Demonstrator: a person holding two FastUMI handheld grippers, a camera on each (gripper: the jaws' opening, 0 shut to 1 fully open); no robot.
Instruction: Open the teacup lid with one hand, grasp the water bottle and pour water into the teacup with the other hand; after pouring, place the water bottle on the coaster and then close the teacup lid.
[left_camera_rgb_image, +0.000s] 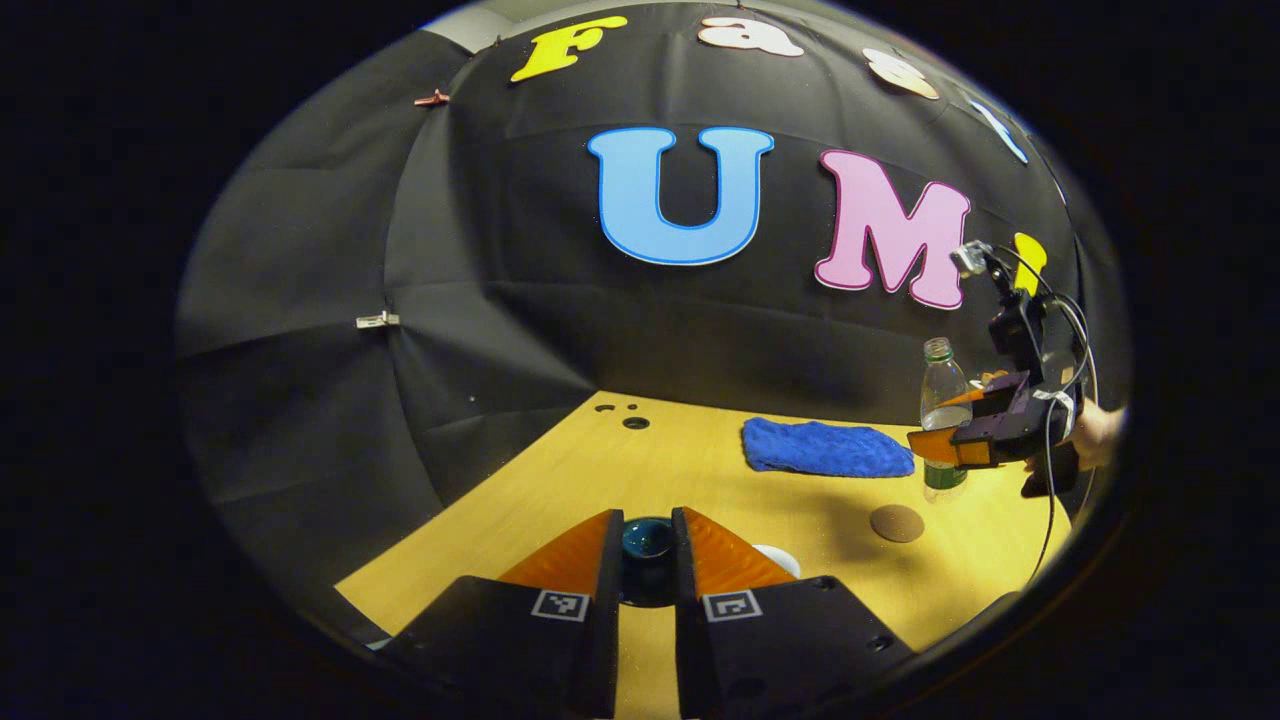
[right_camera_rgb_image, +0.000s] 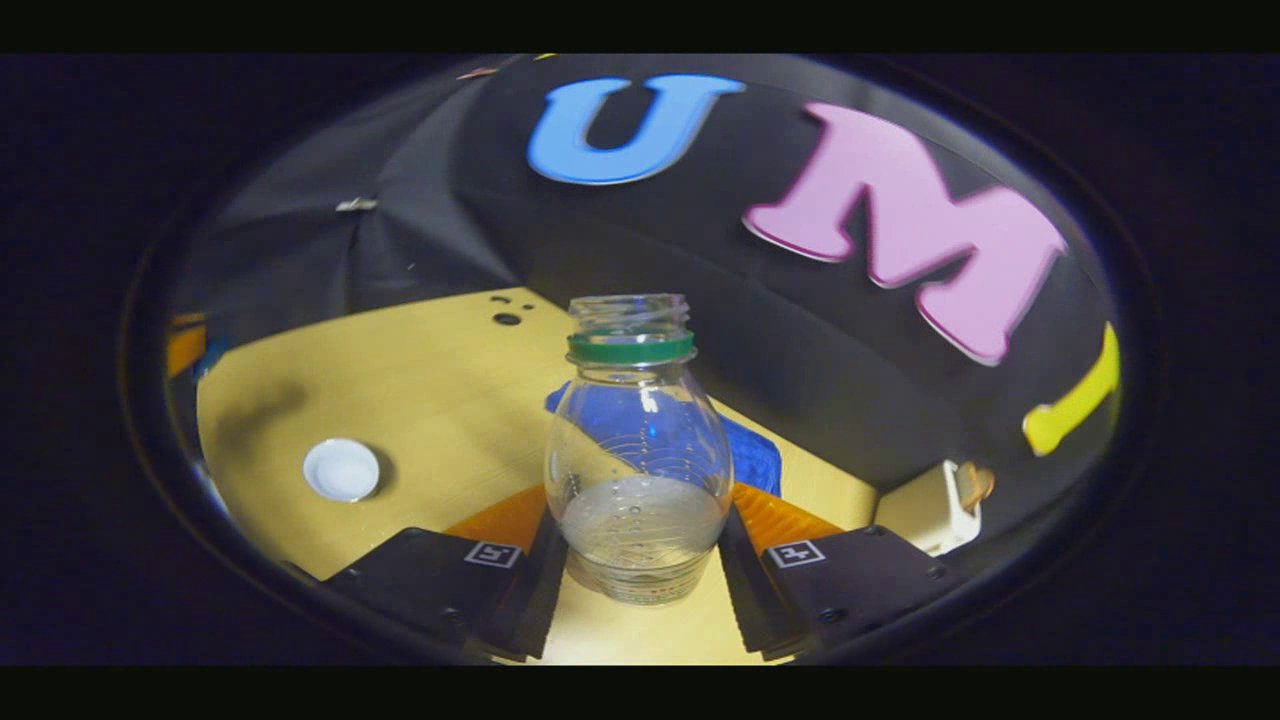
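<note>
- In the left gripper view, the left gripper (left_camera_rgb_image: 646, 560) sat lowest and nearest, its two fingers clenched on a small dark, glossy round thing that looked like the teacup lid (left_camera_rgb_image: 647, 540), held above the wooden table (left_camera_rgb_image: 560, 490).
- Just right of those fingers, a sliver of a white round item (left_camera_rgb_image: 782, 560) peeked out on the table; I could not tell whether it was the teacup itself.
- Farther on and to the right lay a small round brown coaster (left_camera_rgb_image: 896, 523), bare, flat on the wood.
- Beyond the coaster, the right gripper (left_camera_rgb_image: 935, 445), with a hand (left_camera_rgb_image: 1095, 435) behind it, was at the water bottle (left_camera_rgb_image: 943, 400), which stood upright near the table's right edge.
- A blue cloth (left_camera_rgb_image: 826, 448) lay crumpled just left of the bottle, near the back wall.
- In the right gripper view, the right gripper (right_camera_rgb_image: 640, 545) had one finger on each side of the bottle's (right_camera_rgb_image: 638, 450) lower body, apparently grasping it; the bottle was uncapped, clear, with a green neck ring and water in its lower part.
- To the left on the table (right_camera_rgb_image: 420, 400) sat a white round object (right_camera_rgb_image: 341, 469), well apart from the bottle.
- The blue cloth (right_camera_rgb_image: 755, 455) showed behind the bottle.
</note>
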